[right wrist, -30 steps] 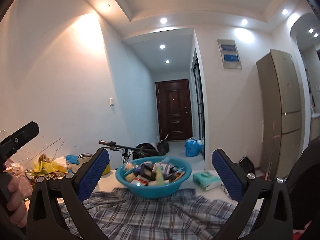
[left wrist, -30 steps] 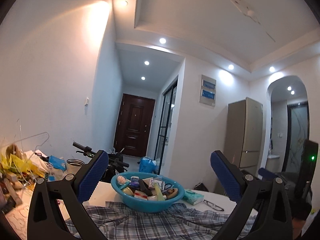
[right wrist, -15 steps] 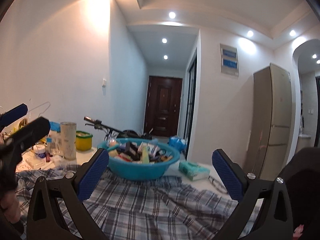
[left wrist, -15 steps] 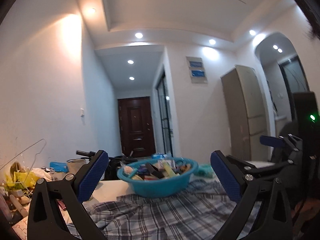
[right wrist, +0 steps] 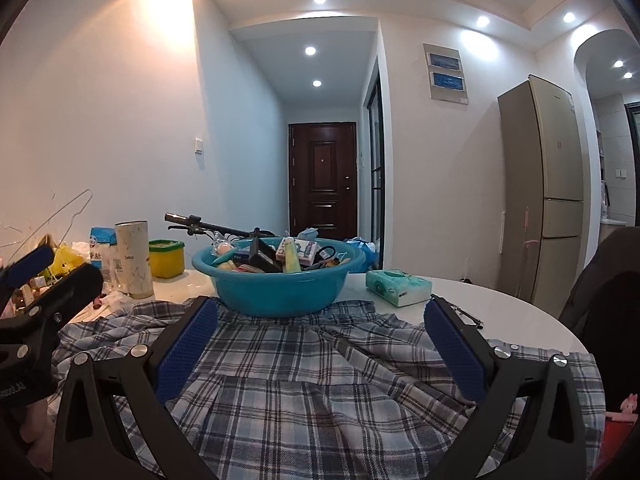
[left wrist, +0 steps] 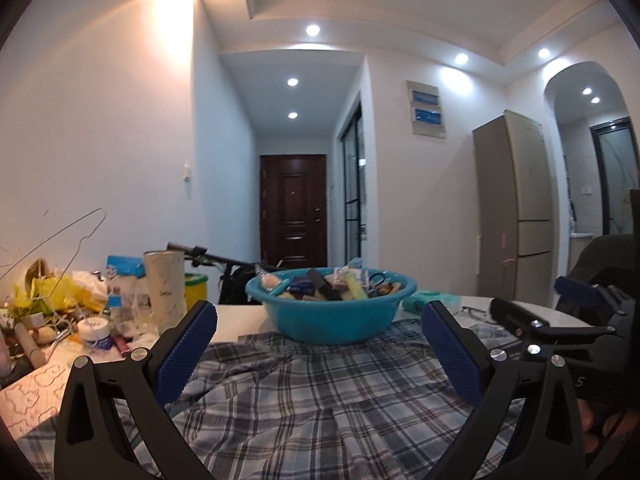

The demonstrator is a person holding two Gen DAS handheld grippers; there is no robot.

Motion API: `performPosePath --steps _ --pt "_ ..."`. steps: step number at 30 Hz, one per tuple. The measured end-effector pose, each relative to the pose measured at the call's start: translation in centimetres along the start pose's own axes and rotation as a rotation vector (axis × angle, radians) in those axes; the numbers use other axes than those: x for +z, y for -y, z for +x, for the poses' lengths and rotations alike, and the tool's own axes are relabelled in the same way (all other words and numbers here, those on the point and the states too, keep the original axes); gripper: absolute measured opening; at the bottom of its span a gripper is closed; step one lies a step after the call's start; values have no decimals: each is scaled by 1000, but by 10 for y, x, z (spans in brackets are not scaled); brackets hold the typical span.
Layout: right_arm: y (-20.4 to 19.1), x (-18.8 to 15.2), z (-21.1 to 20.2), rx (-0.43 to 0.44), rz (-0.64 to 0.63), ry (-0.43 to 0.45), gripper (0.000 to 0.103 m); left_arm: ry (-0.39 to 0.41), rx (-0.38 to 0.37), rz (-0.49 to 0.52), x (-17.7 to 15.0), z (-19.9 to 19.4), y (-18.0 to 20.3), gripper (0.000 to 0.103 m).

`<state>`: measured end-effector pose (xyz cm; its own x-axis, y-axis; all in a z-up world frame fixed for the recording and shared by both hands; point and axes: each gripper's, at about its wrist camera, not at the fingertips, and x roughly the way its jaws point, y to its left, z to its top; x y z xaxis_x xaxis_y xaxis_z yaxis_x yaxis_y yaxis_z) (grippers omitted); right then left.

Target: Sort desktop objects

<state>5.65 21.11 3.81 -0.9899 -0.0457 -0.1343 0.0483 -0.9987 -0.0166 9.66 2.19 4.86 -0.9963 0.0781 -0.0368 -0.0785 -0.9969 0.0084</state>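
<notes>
A blue basin (right wrist: 276,286) filled with mixed small objects is seen at the centre of the right wrist view, resting on the far edge of a plaid cloth (right wrist: 320,392) that is spread over a white table (right wrist: 508,312). The right gripper (right wrist: 320,348) is held spread wide above the cloth in the lower half of the frame, with nothing between its blue pads (right wrist: 188,344). The left gripper (left wrist: 320,348) is likewise held spread wide and empty in the lower half of the left wrist view, pointed at the basin. A green tissue pack (right wrist: 398,287) is located just right of the basin, directly on the table, and a pair of glasses (right wrist: 456,310) lies beside it at the cloth's edge. A tall white cup (right wrist: 134,258) and a yellow container (right wrist: 166,258) are placed left of the basin, with a cluttered pile (left wrist: 60,304) of bags, bottles and jars seen at the left edge of the left wrist view. A wire hanger (left wrist: 76,232) is seen above that pile.
</notes>
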Motion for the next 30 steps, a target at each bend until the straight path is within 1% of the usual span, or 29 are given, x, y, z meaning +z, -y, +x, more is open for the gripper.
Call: performPosePath --steps 2,5,7,10,11,12,13,14,15,17,18,19,21,22,23,26,30 --pt "0 -4 3 -35 -32 2 103 -4 20 6 -4 1 0 103" --pt "6 -7 9 -4 -1 -44 103 -7 15 -17 -5 2 -2 103" --pt "9 -7 11 -5 20 -56 103 -37 7 -25 -6 8 -1 103" --pt "12 -8 16 -2 34 -80 103 -103 21 -23 -10 22 -1 103" --pt "12 -9 21 8 37 -106 103 -126 25 -25 -11 26 -2 103" --pt "13 -11 27 7 37 -137 103 -165 22 -31 -14 33 -3 103" --pt "13 -12 35 -4 35 -174 103 -205 12 -37 -16 38 -3 103" --pt "15 -13 42 -16 41 -211 103 -270 -21 -45 -20 47 -4 103" --pt "17 -14 43 -11 56 -216 103 -292 -44 -48 -20 50 -4 103" --pt "24 -13 39 24 93 -188 103 -230 36 -39 -18 39 -4 103" --pt "24 -14 39 22 95 -185 103 -210 51 -37 -17 35 -4 103" --pt "24 -14 39 15 93 -188 103 -213 43 -44 -18 36 -5 103" --pt "21 -15 41 4 77 -199 103 -267 37 -58 -21 46 -7 103" --pt "18 -14 40 -5 65 -198 103 -277 35 -64 -21 48 -8 103" --pt "15 -14 39 -17 50 -189 103 -276 37 -72 -22 48 -10 103" --pt "9 -14 36 -27 19 -177 103 -241 77 -63 -20 40 -9 103" --pt "10 -13 35 -13 28 -175 103 -246 78 -56 -21 41 -7 103"
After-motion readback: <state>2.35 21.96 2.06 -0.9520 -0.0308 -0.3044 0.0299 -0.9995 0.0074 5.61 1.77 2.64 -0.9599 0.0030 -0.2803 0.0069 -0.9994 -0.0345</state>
